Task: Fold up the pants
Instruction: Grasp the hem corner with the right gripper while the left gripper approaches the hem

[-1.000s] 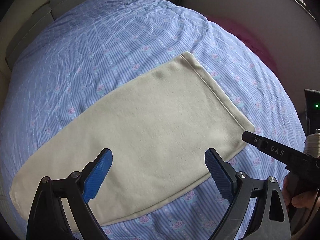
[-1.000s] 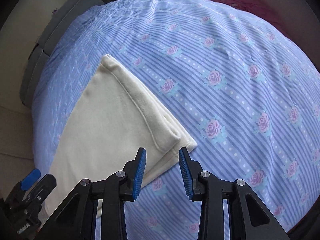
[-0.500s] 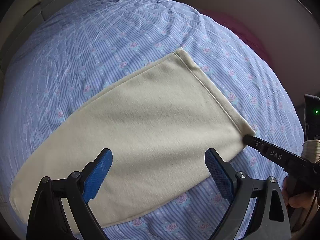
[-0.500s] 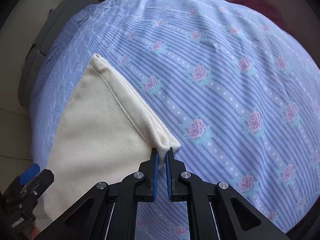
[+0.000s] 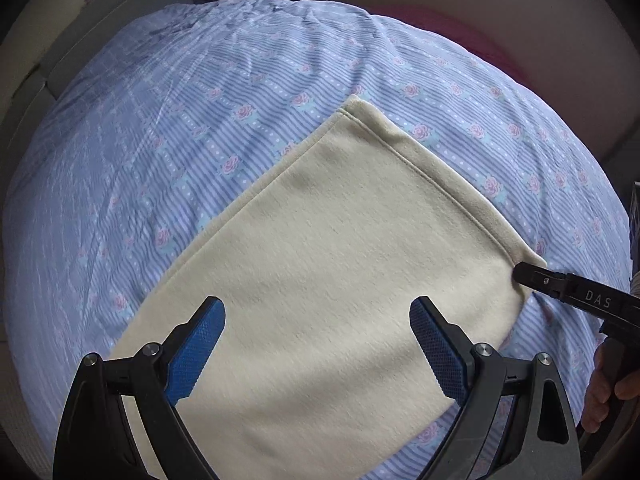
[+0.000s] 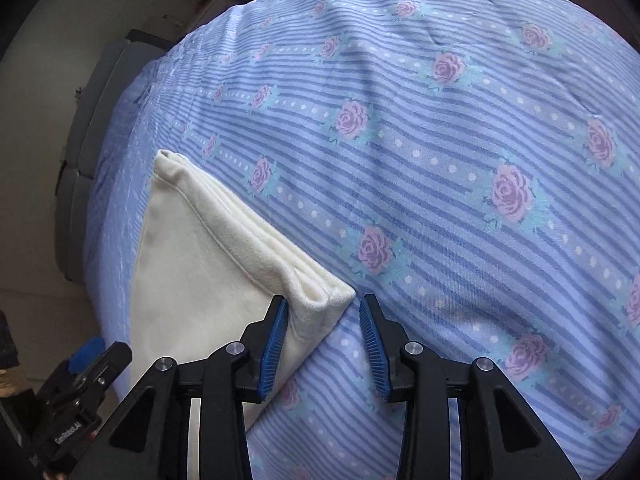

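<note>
one pair of cream pants [image 5: 340, 280] is lying on one bed [image 5: 160, 140], which is wearing one blue striped sheet [image 6: 440, 140] printed with roses. the pants are showing one stitched hem band [image 5: 432, 172], and at the near corner about four stacked cloth layers [image 6: 320, 280] are showing. two grippers are showing: one left gripper [image 5: 316, 348] and one right gripper [image 6: 323, 344], each carrying two blue pads [image 5: 438, 354]. one hand [image 5: 608, 384] is showing at the edge.
</note>
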`<state>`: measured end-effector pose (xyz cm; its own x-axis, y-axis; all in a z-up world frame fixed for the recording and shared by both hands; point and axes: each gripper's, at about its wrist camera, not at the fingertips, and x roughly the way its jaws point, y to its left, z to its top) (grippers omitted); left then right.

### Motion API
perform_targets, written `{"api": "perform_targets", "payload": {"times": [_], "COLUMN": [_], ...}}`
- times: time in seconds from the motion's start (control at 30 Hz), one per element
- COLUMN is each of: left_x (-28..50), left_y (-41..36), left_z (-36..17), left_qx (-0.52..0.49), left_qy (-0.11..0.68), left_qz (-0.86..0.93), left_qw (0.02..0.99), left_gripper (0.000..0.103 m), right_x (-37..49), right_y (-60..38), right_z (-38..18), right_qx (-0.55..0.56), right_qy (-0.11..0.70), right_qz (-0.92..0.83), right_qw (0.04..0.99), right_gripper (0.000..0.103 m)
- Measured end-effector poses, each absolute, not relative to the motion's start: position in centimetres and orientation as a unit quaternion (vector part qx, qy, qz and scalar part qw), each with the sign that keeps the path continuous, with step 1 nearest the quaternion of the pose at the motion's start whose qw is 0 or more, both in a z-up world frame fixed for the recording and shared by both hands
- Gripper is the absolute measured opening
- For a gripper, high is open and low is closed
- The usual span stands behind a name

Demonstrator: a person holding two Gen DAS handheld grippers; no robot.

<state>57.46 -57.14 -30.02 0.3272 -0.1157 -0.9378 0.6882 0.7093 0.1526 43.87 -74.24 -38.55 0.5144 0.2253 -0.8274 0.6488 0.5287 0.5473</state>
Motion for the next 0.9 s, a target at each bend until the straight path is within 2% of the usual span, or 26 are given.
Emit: {"api": "perform_targets", "payload": {"times": [0.13, 0.3, 0.4, 0.6, 0.83, 0.9], "left_x": [61.4, 67.1, 69.4, 71.6, 72.8, 73.0], "left_y": [-59.2, -64.1, -67.0, -69.9, -70.4, -70.3], "left_z": [-30.5, -31.1, -32.1, -35.4, -37.9, -38.1], "left_qx": [0.314, 0.313, 0.304, 0.314, 0.291, 0.273], "left_qy": [0.496, 0.509, 0.529, 0.566, 0.588, 0.596], "left_qz": [-0.312, -0.377, -0.406, -0.427, -0.427, -0.426], "left_qw": [0.747, 0.708, 0.680, 0.632, 0.622, 0.624], "left_gripper": [0.094, 0.092, 0.087, 0.071, 0.068, 0.060], "right_x": [44.0, 44.3, 44.4, 44.3, 43.9, 43.9], "right_y": [-73.9, -73.2, -73.3, -73.9, -74.3, -74.3], "right_z": [-38.8, -38.7, -38.8, -39.5, -39.8, -39.9], "right_qx": [0.457, 0.438, 0.443, 0.462, 0.471, 0.471], "right_qy": [0.467, 0.468, 0.465, 0.458, 0.455, 0.453], "right_qz": [-0.150, -0.169, -0.174, -0.166, -0.159, -0.160], "right_qw": [0.742, 0.749, 0.747, 0.741, 0.739, 0.739], "right_gripper": [0.029, 0.027, 0.028, 0.028, 0.027, 0.027]}}
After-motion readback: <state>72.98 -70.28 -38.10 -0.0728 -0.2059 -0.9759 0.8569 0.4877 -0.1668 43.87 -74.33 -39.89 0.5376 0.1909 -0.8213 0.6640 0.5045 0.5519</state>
